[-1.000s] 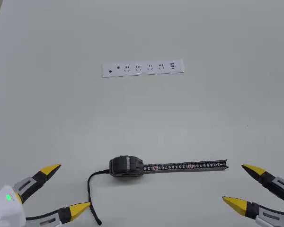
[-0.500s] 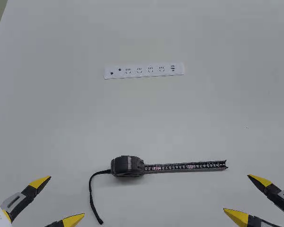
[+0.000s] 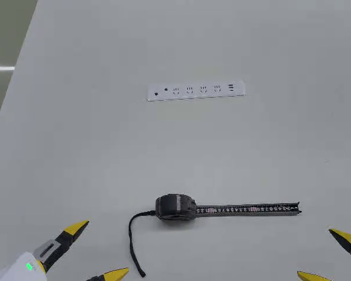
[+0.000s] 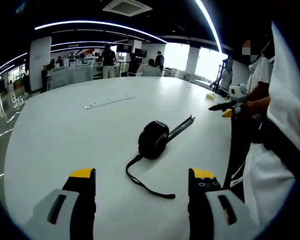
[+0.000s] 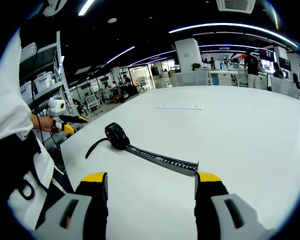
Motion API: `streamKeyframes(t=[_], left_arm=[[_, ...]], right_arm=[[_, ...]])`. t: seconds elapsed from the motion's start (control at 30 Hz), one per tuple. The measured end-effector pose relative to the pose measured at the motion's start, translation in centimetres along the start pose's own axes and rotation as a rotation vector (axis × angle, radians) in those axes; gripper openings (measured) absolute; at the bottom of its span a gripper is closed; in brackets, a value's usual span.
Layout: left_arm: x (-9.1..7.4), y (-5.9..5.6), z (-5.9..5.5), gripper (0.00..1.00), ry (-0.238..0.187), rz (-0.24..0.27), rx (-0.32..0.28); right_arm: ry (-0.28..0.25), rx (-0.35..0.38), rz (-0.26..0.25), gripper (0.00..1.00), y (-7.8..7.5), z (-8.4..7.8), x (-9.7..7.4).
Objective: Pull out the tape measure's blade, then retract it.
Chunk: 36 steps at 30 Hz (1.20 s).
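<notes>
Black tape measure [image 3: 175, 208] is lying on the table [image 3: 164, 146], blade [image 3: 248, 209] pulled out, so retracting is remaining; left gripper [image 3: 96, 250] and right gripper [image 3: 327, 256] are hovering nearby, wide open, empty

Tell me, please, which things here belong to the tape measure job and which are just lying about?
For the job:
- tape measure, with its blade pulled out
- left gripper and right gripper, both open, touching nothing

Just lying about:
- power strip, further back on the table
</notes>
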<state>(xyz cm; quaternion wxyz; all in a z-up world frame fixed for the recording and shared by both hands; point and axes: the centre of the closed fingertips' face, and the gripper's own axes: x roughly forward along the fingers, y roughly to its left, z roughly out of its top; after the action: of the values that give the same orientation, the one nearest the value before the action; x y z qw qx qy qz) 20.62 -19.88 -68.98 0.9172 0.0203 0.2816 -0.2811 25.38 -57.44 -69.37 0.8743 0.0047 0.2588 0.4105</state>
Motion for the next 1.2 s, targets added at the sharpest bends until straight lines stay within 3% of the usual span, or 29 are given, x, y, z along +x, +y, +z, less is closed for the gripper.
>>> streamKeyframes(t=[0.2,0.47,0.87,1.2], left_arm=[[0.2,-0.1,0.0,0.74,0.002,-0.003,-0.002],[1.2,-0.4,0.7,0.74,-0.001,-0.03,0.019],[3.2,-0.1,2.7,0.73,-0.012,-0.083,0.063],[5.1,-0.9,3.9,0.72,-0.009,-0.132,0.103]], right_arm=[[-0.004,-0.001,-0.001,0.71,0.1,0.2,0.0],[0.001,-0.019,0.016,0.71,0.2,0.5,0.8],[0.023,-0.084,0.06,0.7,-0.3,1.2,2.5],[0.056,-0.144,0.111,0.69,-0.7,1.4,3.9]])
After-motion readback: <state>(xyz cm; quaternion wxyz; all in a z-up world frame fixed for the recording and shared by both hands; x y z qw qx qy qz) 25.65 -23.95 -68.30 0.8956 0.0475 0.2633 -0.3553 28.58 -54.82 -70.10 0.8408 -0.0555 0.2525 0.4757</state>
